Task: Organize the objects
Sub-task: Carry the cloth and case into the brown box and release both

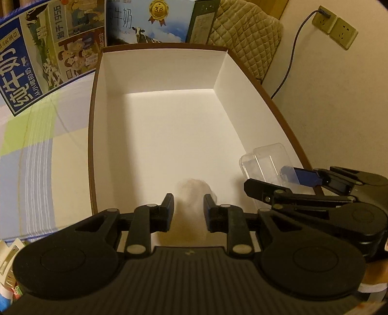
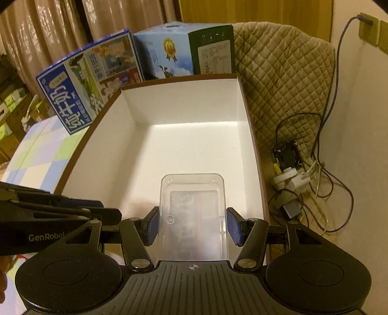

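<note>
**Currently: both grippers over the white box**

My right gripper (image 2: 192, 226) pinches a clear plastic container (image 2: 192, 213) above the white box (image 2: 184, 111) floor. My left gripper (image 1: 188, 212) grips a soft pale blurred object (image 1: 192, 193), identity unclear.

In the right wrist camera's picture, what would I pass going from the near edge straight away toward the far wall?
Right gripper → clear plastic rectangular container it grips → bare white floor of the brown-rimmed cardboard box → blue milk carton with a gold medal → beige curtain.
</note>
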`<action>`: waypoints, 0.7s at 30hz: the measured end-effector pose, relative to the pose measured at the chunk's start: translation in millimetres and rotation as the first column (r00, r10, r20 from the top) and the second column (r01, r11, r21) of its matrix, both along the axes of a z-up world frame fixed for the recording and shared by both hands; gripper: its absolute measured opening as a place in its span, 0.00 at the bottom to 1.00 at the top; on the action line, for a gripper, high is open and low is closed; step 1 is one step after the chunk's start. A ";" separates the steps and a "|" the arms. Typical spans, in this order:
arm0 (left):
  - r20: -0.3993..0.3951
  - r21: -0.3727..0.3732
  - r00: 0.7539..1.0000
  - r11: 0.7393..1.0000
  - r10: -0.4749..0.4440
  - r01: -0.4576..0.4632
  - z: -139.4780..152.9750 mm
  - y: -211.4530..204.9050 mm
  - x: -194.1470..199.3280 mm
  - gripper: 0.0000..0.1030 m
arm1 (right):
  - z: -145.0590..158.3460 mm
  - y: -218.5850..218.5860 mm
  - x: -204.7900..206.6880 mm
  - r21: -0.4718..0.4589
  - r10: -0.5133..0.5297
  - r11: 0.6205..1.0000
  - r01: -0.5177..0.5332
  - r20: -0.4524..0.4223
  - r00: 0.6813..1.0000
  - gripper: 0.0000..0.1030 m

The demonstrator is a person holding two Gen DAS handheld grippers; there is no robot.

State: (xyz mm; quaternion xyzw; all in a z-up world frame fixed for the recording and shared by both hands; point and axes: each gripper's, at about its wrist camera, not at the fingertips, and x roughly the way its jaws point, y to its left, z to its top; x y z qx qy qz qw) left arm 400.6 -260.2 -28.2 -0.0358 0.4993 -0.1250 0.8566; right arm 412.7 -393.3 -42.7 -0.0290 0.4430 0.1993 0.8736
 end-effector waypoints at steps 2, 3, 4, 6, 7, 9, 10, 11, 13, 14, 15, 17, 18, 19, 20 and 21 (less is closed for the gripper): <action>0.009 0.018 1.000 1.000 0.003 -0.003 1.6 -0.3 -1.1 0.30 | -1.9 -0.6 2.3 -0.004 0.010 1.000 -0.010 -0.008 1.000 0.53; 0.014 0.031 1.000 1.000 0.006 -0.006 3.1 0.0 -2.1 0.32 | -2.9 -0.2 3.1 -0.009 0.015 1.000 -0.015 -0.010 1.000 0.53; 0.018 0.038 1.000 0.999 0.008 -0.009 3.1 0.2 -1.6 0.35 | -4.1 0.2 4.1 -0.015 0.020 1.000 -0.021 -0.012 1.000 0.53; 0.023 0.042 1.000 0.999 0.016 -0.017 5.6 2.5 -4.8 0.37 | -6.8 1.7 6.4 -0.023 0.035 0.999 -0.035 -0.013 0.999 0.53; 0.024 0.045 1.000 0.999 0.018 -0.019 6.6 3.9 -6.2 0.41 | -7.8 3.3 6.7 -0.032 0.047 0.998 -0.048 -0.006 0.999 0.53; 0.034 0.058 0.999 0.998 0.031 -0.033 9.3 7.3 -10.5 0.42 | -10.6 7.7 8.1 -0.054 0.069 0.996 -0.069 -0.001 0.998 0.53; 0.039 0.064 0.999 0.997 0.034 -0.037 11.1 8.7 -12.3 0.44 | -12.0 9.4 8.2 -0.059 0.082 0.995 -0.082 0.000 0.997 0.53; 0.046 0.068 0.998 0.997 0.039 -0.042 13.6 10.3 -15.3 0.45 | -13.6 11.5 8.4 -0.066 0.096 0.993 -0.095 0.001 0.995 0.53; 0.062 0.071 0.997 0.996 0.051 -0.055 19.1 15.6 -21.5 0.46 | -16.1 17.9 8.9 -0.103 0.125 0.987 -0.124 0.007 0.992 0.53; 0.070 0.072 0.996 0.995 0.059 -0.064 22.0 18.8 -24.8 0.46 | -17.1 21.1 9.5 -0.129 0.137 0.983 -0.134 0.012 0.991 0.53; 0.078 0.072 0.995 0.995 0.070 -0.076 25.0 22.8 -28.4 0.46 | -19.0 24.5 10.7 -0.150 0.147 0.978 -0.143 0.013 0.989 0.53; 0.091 0.068 0.991 0.992 0.099 -0.106 31.3 33.2 -36.9 0.50 | -20.2 28.9 13.7 -0.182 0.167 0.970 -0.162 0.013 0.986 0.53; 0.099 0.066 0.988 0.990 0.116 -0.123 34.2 38.8 -41.0 0.52 | -20.8 30.4 14.4 -0.190 0.178 0.967 -0.172 0.013 0.984 0.53; 0.109 0.063 0.985 0.988 0.136 -0.143 37.5 45.5 -45.9 0.54 | -21.1 31.8 15.4 -0.195 0.190 0.963 -0.184 0.013 0.982 0.53; 0.117 0.061 0.981 0.985 0.152 -0.160 40.7 51.5 -50.0 0.57 | -21.0 32.8 16.3 -0.197 0.201 0.961 -0.195 0.012 0.980 0.53; 0.125 0.061 0.977 0.982 0.171 -0.180 43.4 58.8 -55.2 0.59 | -21.5 33.2 16.9 -0.197 0.204 0.960 -0.197 0.012 0.979 0.53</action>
